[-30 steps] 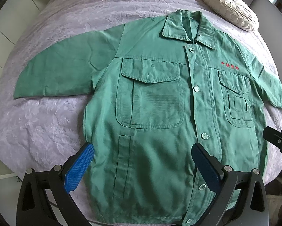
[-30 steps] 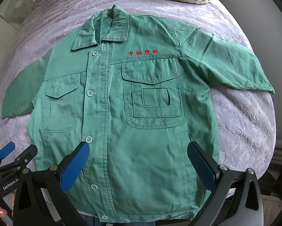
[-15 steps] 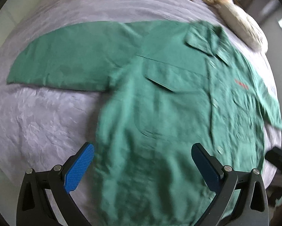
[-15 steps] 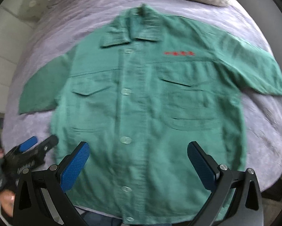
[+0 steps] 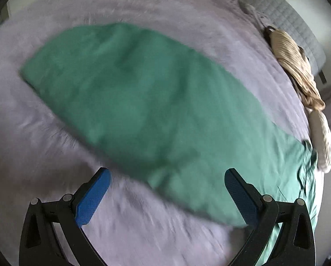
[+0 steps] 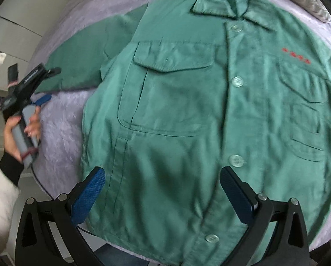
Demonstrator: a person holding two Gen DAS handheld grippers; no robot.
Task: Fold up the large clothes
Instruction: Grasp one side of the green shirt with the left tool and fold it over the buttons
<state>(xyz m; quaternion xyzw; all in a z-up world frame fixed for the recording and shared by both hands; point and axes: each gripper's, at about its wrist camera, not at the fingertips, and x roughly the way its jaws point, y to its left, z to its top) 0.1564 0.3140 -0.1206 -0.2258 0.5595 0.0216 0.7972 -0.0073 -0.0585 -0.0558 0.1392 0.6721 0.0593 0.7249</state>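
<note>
A green button-up work jacket point(image 6: 187, 115) lies flat, front up, on a lilac bedspread point(image 6: 59, 119). Its left sleeve point(image 5: 130, 102) stretches out across the left wrist view, which is motion-blurred. My left gripper point(image 5: 167, 195) stands open above the bedspread just short of that sleeve; in the right wrist view the left gripper point(image 6: 46, 84) is held by a hand point(image 6: 12, 137) beside the sleeve cuff. My right gripper point(image 6: 163, 195) is open over the jacket's lower front, near the button placket, holding nothing.
A beige knitted bundle point(image 5: 296, 66) and a pale cushion point(image 5: 322, 141) lie near the head of the bed. A grey quilted headboard point(image 5: 298, 22) stands behind them. The bed's edge and floor point(image 6: 14, 44) show at the left.
My left gripper has swung left toward the outstretched sleeve, so the jacket body left its view. My right gripper has shifted left and closer over the jacket's front. Both stay open.
</note>
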